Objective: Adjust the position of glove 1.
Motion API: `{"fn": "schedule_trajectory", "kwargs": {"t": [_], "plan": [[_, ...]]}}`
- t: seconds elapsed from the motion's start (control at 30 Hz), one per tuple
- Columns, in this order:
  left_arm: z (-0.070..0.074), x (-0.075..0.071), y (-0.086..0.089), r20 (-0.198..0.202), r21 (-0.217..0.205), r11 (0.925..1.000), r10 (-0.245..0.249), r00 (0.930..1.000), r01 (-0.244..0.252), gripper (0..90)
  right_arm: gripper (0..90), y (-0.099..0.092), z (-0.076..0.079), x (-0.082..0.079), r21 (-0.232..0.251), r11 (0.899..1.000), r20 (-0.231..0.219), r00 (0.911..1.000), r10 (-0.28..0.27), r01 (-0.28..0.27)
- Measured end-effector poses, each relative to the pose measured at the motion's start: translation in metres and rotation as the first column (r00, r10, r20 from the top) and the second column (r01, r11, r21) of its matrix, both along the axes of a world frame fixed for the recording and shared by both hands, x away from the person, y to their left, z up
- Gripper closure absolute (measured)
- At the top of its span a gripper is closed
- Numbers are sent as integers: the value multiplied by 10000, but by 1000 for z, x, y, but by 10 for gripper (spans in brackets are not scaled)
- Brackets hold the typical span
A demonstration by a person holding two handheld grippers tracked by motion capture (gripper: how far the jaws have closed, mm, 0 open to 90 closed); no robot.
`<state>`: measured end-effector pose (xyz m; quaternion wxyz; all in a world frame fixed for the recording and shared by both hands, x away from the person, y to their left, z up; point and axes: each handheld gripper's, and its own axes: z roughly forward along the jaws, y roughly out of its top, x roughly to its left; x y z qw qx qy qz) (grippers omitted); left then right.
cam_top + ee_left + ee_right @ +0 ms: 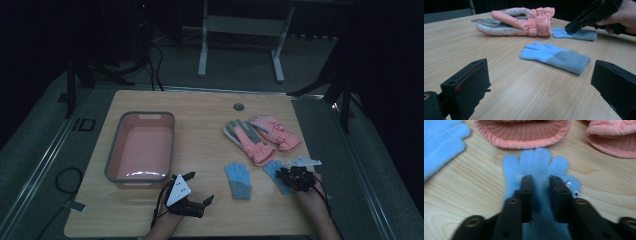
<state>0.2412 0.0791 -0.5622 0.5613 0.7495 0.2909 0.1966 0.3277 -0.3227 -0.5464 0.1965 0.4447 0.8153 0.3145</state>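
While L gripper (199,188) hovers w/ jaws wide over bare table (200,125), R gripper (541,182) pinches blue glove (536,162) below its fingers; second blue glove (238,180) lies between them.

wooden table (205,107) bears a pink basin (141,147), two pink gloves (260,134), two blue gloves (238,179)

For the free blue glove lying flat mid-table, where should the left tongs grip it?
Probably the grey cuff of the blue glove, from above: it lies flat, cuff toward the person, nearest the open left tongs. Pinching the thick knit there avoids loose fingers.
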Motion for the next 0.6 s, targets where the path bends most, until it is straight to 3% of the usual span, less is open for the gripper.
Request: {"fn": "schedule_trajectory", "kwargs": {"t": [0.1,0.13,0.17,0.23,0.27,0.3,0.33,0.37,0.4,0.43,0.5,0.53,0.57,0.6], "plan": [[0,0,0,13,23,10000,-2,10000,2,22,832,2,-1,-2,162,9994,9,9995,-313,313],[0,0,0,24,30,10000,-2,10000,2,21,846,3,0,-3,353,9961,-72,9967,-803,805],[0,0,0,23,30,10000,3,10000,-3,21,846,3,0,-3,353,9961,-72,9967,-803,805],[0,0,0,7,2,10000,5,10000,-5,22,854,5,3,-7,687,9863,-163,9887,-1489,1497],[0,0,0,-1,-10,10000,14,10000,-14,22,857,6,6,-10,639,9807,-82,9828,-1844,1845],[0,0,0,-4,0,10000,14,10000,-14,21,859,7,17,-18,893,9682,238,9713,-2368,2338],[0,0,0,-4,0,10000,14,10000,-14,22,859,7,17,-18,893,9682,238,9713,-2368,2338],[0,0,0,2,-8,10000,18,10000,-18,21,859,8,30,-27,1243,9560,413,9612,-2727,2659],[0,0,0,10,-2,10000,25,10000,-25,22,859,9,36,-32,1479,9495,424,9574,-2857,2768],[0,0,0,10,-2,10000,25,10000,-25,21,859,9,36,-32,1479,9495,424,9574,-2857,2768],[0,0,0,32,11,10000,40,10000,-40,21,860,13,43,-40,1633,9371,543,9456,-3208,3085],[0,-1,0,47,10,10000,41,10000,-41,21,860,17,48,-46,1834,9227,487,9344,-3530,3390],[0,-1,0,47,11,10000,45,10000,-45,21,860,17,48,-46,1834,9227,487,9344,-3530,3390],[0,-1,0,48,9,10000,43,10000,-43,21,861,19,52,-51,2139,9072,378,9249,-3782,3622]]}}
